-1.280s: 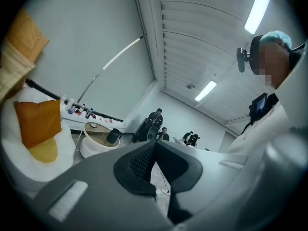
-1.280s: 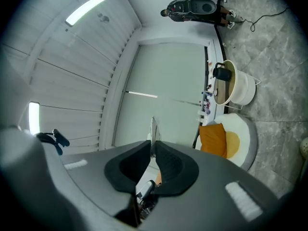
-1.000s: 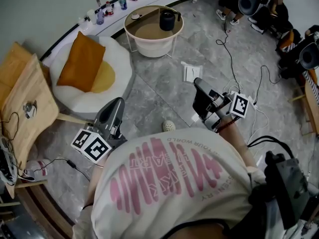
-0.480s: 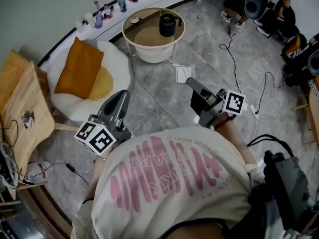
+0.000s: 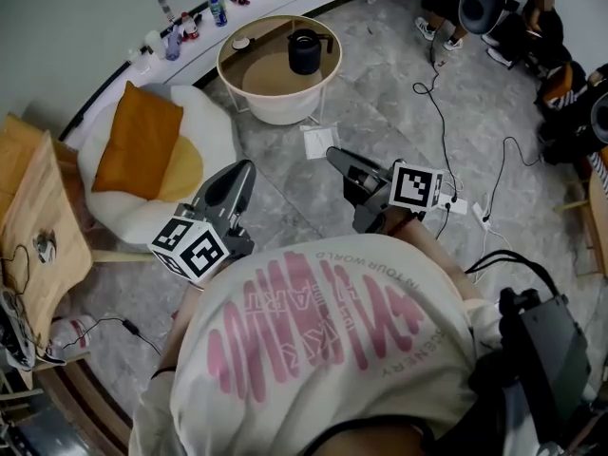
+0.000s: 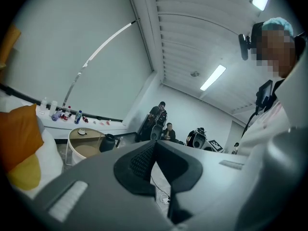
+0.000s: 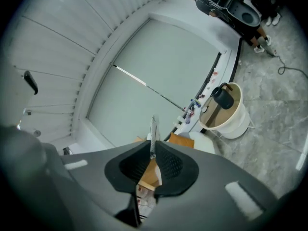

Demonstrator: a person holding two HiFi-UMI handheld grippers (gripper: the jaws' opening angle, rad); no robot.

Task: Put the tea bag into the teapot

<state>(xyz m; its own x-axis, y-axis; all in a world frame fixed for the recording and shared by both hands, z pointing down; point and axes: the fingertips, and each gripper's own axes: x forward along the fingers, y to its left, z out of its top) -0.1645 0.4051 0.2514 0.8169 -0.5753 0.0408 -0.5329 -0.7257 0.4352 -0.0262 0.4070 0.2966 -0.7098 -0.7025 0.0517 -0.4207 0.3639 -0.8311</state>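
1. Head view: the left gripper and right gripper are held out front. The teapot stands on a round table well ahead.
2. Left gripper view: jaws together, nothing between them.
3. Right gripper view: jaws pinch a thin tea bag, seen edge-on. It appears picked up, with the carry and drop left to do.
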